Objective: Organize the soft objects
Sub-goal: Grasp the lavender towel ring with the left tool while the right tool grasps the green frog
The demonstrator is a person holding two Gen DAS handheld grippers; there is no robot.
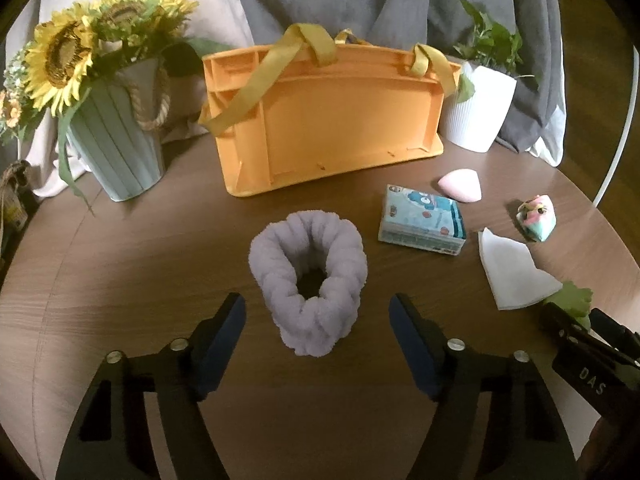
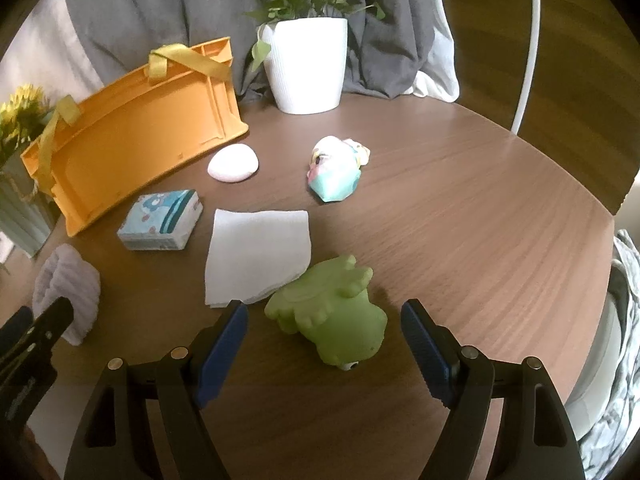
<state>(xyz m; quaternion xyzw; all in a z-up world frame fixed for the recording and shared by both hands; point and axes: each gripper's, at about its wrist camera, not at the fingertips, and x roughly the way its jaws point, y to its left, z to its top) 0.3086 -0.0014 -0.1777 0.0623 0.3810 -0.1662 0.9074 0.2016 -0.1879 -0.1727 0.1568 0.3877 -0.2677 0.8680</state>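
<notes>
In front of the orange basket, the lilac plush scrunchie is straddled untouched by the left gripper and the green squishy toy by the right gripper, so closing seems next.

Both fisheye views look steeply down and forward along their own gripper's fingers at the round brown wooden table, close above it, the left over the fluffy lilac twisted headband, the right over the soft green frog toy, sharing the orange plastic basket and white folded napkin.
</notes>
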